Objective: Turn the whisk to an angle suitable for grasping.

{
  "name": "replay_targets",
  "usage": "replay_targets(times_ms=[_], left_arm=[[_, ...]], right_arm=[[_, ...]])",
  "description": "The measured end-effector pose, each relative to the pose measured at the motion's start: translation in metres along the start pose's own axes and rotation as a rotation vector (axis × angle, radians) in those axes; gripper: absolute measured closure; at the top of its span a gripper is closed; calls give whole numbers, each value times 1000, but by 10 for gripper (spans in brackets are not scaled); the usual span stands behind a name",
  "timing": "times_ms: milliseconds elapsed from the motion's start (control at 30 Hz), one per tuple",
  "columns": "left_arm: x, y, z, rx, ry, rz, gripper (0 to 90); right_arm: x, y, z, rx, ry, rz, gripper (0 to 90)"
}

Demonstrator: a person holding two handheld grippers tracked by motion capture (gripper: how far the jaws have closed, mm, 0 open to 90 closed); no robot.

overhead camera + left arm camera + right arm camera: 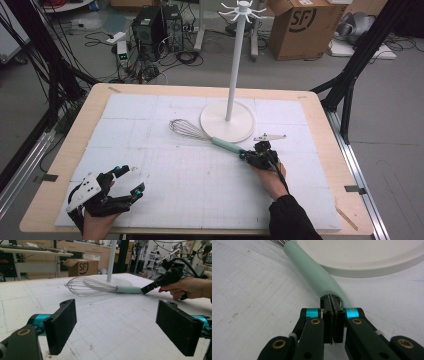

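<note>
A wire whisk (186, 129) with a mint-green handle (312, 270) lies on the white mat, just in front of the round base (227, 122) of a tall white hanger stand. My right gripper (243, 155) is at the near end of the handle with its jaws pressed together. In the right gripper view the closed tips (332, 301) touch the handle's end; anything thin pinched there is hidden. My left gripper (131, 180) hovers open at the mat's near left, nothing between its pads (62, 325). From there the whisk (85, 286) and the right gripper (145, 290) lie ahead.
The stand's pole (235, 60) rises from the base to a crown of hooks. A white gridded mat (150, 115) covers the wooden table (95, 100). Beyond the table are a cardboard box (300, 25), computers and cables on the floor, with black frame legs at both sides.
</note>
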State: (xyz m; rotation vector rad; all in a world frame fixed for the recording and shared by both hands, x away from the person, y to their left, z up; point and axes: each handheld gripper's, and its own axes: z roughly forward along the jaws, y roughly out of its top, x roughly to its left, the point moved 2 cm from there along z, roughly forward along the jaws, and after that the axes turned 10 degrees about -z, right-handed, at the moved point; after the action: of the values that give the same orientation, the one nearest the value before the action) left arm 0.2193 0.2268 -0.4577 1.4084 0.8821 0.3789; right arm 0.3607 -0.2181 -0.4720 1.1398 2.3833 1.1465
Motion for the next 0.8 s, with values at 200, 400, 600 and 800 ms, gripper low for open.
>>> replay_targets(times_ms=[200, 400, 600, 800], left_arm=[[0, 0, 0, 3, -1, 5, 174], [1, 0, 0, 3, 1, 4, 174], [0, 0, 0, 2, 3, 6, 174], [0, 0, 2, 4, 2, 5, 174]], right_arm=[[-1, 0, 0, -1, -2, 8, 900], [9, 3, -8, -22, 14, -19, 899], [21, 5, -32, -104, 29, -66, 881], [28, -4, -59, -178, 52, -90, 834]])
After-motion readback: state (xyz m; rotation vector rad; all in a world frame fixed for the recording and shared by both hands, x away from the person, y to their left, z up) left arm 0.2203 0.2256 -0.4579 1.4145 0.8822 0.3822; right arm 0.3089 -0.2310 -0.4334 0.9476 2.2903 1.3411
